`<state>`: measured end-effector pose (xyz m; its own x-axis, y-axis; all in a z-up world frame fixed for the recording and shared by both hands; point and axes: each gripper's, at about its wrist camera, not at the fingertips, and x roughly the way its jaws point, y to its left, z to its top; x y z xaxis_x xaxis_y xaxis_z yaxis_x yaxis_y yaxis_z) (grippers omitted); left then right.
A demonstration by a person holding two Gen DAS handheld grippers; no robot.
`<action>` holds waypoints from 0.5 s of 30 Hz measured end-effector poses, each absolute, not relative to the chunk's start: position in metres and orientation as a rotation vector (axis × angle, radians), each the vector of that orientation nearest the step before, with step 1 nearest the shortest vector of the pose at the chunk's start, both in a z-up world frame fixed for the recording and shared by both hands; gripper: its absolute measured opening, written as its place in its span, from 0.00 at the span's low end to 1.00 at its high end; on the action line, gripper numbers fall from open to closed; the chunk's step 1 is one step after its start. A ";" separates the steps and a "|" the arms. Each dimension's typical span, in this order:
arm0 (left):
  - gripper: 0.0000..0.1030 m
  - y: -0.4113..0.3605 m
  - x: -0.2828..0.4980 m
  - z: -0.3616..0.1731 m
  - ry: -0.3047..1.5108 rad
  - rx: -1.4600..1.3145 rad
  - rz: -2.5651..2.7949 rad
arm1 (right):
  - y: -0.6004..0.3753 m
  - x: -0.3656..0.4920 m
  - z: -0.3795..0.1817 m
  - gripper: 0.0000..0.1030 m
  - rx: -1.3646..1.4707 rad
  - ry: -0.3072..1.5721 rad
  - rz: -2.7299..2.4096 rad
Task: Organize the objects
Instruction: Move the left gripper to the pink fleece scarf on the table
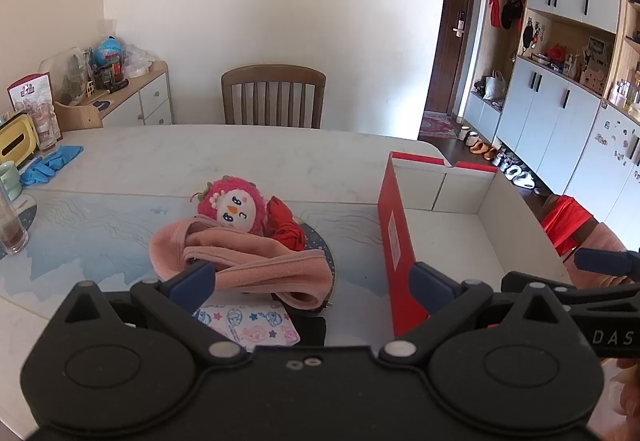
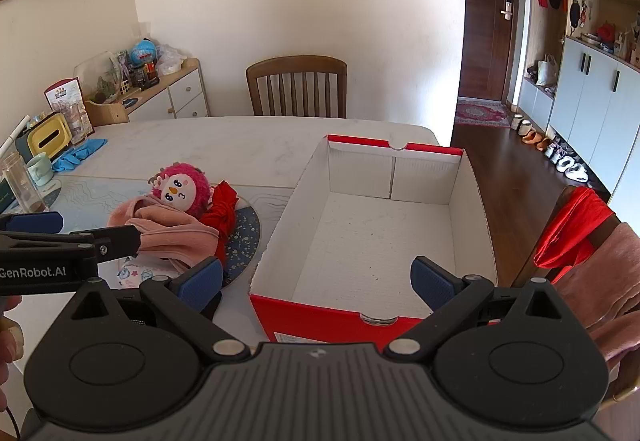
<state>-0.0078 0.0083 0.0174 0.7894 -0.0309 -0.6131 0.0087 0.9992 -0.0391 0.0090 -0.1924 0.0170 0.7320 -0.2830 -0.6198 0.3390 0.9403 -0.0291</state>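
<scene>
Two grippers, both yours, both with fingers spread wide and nothing between them.

Left gripper (image 1: pixel 314 283): hovers low over the pile, tilted downward. Its left finger sits just before the pink cloth; whether it touches I cannot tell.

Right gripper (image 2: pixel 316 277): held over the near red wall of the box, tilted downward, gripping nothing.

Box (image 2: pixel 472 201): one, red outside, white inside, open-topped, nothing in it. Stands on the right part of the surface (image 2: pixel 240 145), just beside the pile.

Pile, left of the box:
- Plush (image 1: pixel 234 207): one, pink fuzzy head, white face, orange beak, at the far side of the pile.
- Pink cloth (image 1: pixel 248 261): one long strip, looped and draped in front of the plush.
- Red cloth (image 1: pixel 286 227): one, bunched, between the plush and the box, touching the pink cloth.
- Printed pack (image 1: pixel 250 325): one, white with blue and pink figures, nearest you, partly under the pink cloth.
- Dark round mat (image 2: pixel 242 237): one, speckled, beneath the pile.

Elsewhere on the surface, far left: blue gloves (image 1: pixel 52 161), a yellow tissue box (image 1: pixel 16 143), a glass (image 1: pixel 10 225).

Chair (image 1: pixel 274 95): one, wooden, behind the far edge.
</scene>
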 end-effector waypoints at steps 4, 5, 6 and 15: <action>1.00 0.007 -0.011 0.015 0.654 -0.039 -0.032 | -0.191 0.007 0.018 0.98 0.087 0.662 -0.350; 1.00 0.007 -0.012 0.014 0.654 -0.038 -0.034 | -0.190 0.007 0.018 0.98 0.087 0.661 -0.352; 1.00 0.007 -0.011 0.014 0.655 -0.038 -0.037 | -0.190 0.007 0.018 0.98 0.087 0.660 -0.353; 1.00 0.008 -0.009 0.008 0.682 -0.041 -0.050 | -0.187 0.008 0.017 0.98 0.092 0.656 -0.369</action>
